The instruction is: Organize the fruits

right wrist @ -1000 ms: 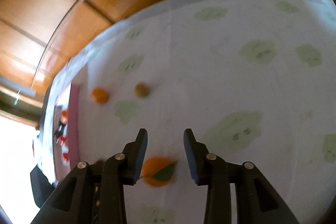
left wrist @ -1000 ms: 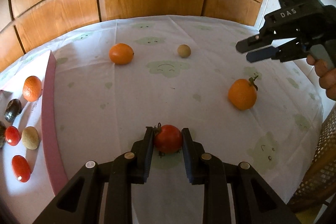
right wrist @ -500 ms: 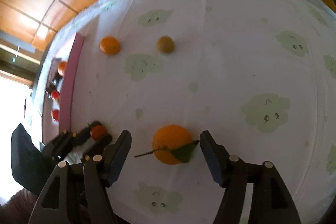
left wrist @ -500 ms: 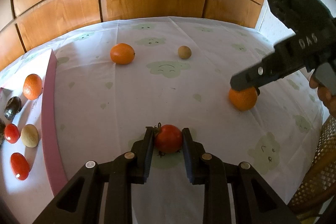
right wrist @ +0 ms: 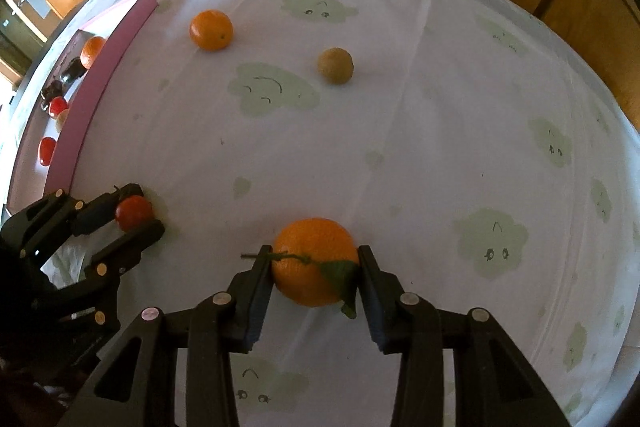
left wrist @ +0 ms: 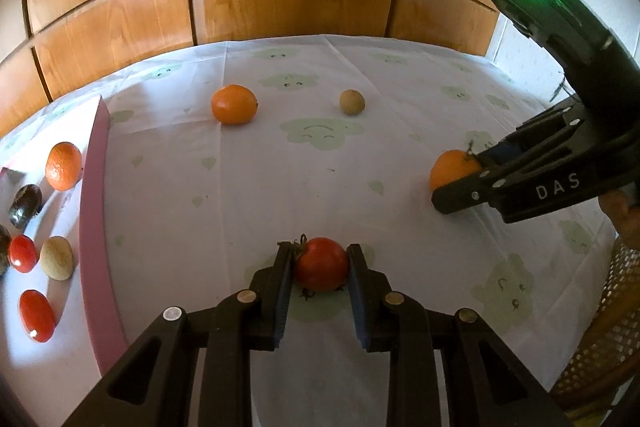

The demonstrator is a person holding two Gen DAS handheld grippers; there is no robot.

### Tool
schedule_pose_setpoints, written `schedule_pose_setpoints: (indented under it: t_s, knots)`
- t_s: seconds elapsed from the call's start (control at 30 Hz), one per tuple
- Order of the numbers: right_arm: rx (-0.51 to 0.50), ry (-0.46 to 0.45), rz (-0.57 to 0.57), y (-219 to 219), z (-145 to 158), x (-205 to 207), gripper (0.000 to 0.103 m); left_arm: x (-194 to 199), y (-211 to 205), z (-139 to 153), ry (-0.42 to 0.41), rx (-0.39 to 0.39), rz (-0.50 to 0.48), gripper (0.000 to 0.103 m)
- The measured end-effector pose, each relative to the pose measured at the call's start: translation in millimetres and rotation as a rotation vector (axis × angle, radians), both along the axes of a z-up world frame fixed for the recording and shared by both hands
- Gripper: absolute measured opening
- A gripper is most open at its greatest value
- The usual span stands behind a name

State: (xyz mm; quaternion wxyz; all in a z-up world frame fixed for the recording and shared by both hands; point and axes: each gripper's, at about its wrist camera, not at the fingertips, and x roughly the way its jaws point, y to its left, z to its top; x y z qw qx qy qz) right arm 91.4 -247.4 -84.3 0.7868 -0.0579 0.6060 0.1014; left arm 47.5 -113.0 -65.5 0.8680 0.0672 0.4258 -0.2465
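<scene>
A red tomato (left wrist: pixel 322 269) sits on the white cloud-print tablecloth with my left gripper (left wrist: pixel 320 255) shut on it. Seen from the right wrist, that gripper (right wrist: pixel 136 211) and tomato (right wrist: pixel 134 213) are at the left. An orange with a stem and a green leaf (right wrist: pixel 314 267) lies between the fingers of my right gripper (right wrist: pixel 314 255). Its jaws are closing and the pads touch both sides of the fruit. The left wrist view shows this gripper (left wrist: pixel 460 179) and orange (left wrist: pixel 450 169) at the right, gripper pointing steeply down.
A plain orange (left wrist: pixel 234 104) and a small tan fruit (left wrist: pixel 352 102) lie loose at the back of the table. A pink-rimmed tray (left wrist: pixel 94 207) at the left holds an orange, several tomatoes, a tan fruit and dark fruit. A wicker chair (left wrist: pixel 600 347) stands at the right.
My right gripper came down over the leafed orange, spread wide, then closed on it. The left gripper kept still with the tomato.
</scene>
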Motion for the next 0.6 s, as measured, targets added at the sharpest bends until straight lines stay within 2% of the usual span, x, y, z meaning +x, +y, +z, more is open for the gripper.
schedule_pose_setpoints:
  t_s: [0.17,0.33,0.43,0.6]
  knots:
    - [-0.027,-0.040,0.006,1.5,1.0,2.0,0.041,-0.2,-1.1,3.0,-0.002,0.010,-0.006,0.026]
    - [-0.059,-0.065,0.020,7.5,1.1,0.9,0.041,0.1,4.0,10.9,0.009,-0.022,-0.007,0.026]
    - [-0.069,-0.077,0.029,11.3,1.1,2.0,0.041,-1.6,15.8,31.3,-0.004,-0.075,0.007,0.026]
    - [-0.088,-0.094,0.034,15.3,5.0,6.3,0.041,1.6,60.2,70.2,-0.029,-0.169,0.097,0.026]
